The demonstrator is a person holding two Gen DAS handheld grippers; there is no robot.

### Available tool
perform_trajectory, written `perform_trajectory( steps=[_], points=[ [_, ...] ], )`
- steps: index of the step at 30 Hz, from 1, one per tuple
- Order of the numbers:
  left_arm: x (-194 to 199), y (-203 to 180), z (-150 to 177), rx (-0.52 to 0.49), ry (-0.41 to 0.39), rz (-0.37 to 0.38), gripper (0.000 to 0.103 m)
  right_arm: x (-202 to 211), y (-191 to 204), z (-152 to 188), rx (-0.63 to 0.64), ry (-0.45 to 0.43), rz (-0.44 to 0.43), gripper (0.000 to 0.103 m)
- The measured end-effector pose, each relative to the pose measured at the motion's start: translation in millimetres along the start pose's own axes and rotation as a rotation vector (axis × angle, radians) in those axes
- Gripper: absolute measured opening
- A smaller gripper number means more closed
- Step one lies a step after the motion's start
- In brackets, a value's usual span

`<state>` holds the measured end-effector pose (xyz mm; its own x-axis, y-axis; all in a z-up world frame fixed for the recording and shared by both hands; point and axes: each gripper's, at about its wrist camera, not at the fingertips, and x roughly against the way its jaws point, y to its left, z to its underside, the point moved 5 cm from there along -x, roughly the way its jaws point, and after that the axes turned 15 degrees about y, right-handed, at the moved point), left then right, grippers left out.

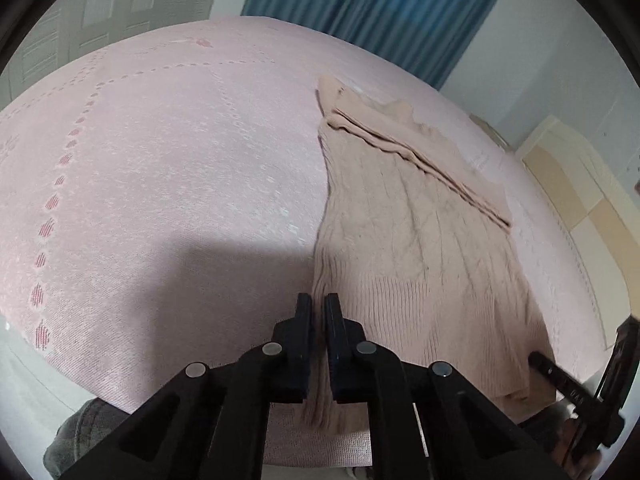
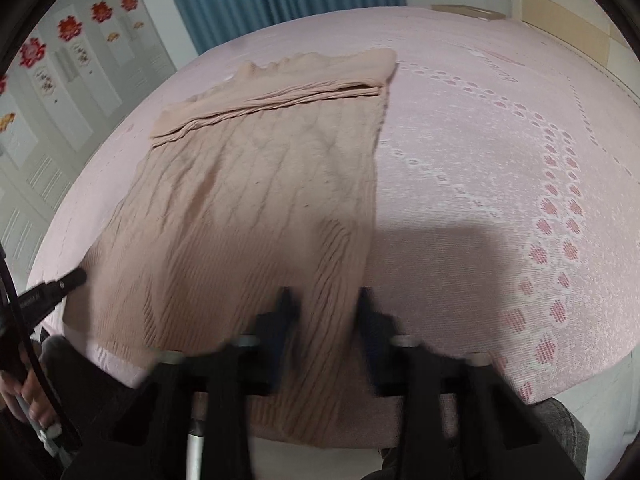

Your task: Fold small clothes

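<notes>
The beige cable-knit sweater [image 1: 420,232] lies flat on the pink bedspread [image 1: 168,184], its hem at the bed's near edge. The left claw [image 1: 318,304] is pinched on the sweater's left hem edge. The right claw [image 2: 325,300], blurred, is spread astride the right hem.

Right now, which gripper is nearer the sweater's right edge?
Right. The right gripper, jaws open, straddles the hem just inside that edge of the sweater; the left gripper pinches the opposite edge.
</notes>
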<state>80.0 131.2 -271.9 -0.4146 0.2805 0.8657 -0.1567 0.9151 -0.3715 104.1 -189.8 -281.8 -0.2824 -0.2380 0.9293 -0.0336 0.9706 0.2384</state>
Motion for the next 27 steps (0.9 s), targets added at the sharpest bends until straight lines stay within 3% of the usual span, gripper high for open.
perform_trajectory(
  steps=[4,11,18,27],
  points=[
    [4,9,0,0.042,-0.005,0.015,0.007,9,-5,0,-0.031,-0.04,-0.05,0.006],
    [-6,16,4,0.092,0.083,0.106,0.007,12,-15,2,-0.096,-0.05,-0.096,0.009],
    [-15,6,5,0.057,0.115,0.121,0.026,6,-5,5,-0.033,-0.034,-0.029,0.01],
    [-27,-4,-10,0.016,0.128,0.105,0.032,-1,-8,0,-0.05,0.011,-0.062,0.01]
  ],
)
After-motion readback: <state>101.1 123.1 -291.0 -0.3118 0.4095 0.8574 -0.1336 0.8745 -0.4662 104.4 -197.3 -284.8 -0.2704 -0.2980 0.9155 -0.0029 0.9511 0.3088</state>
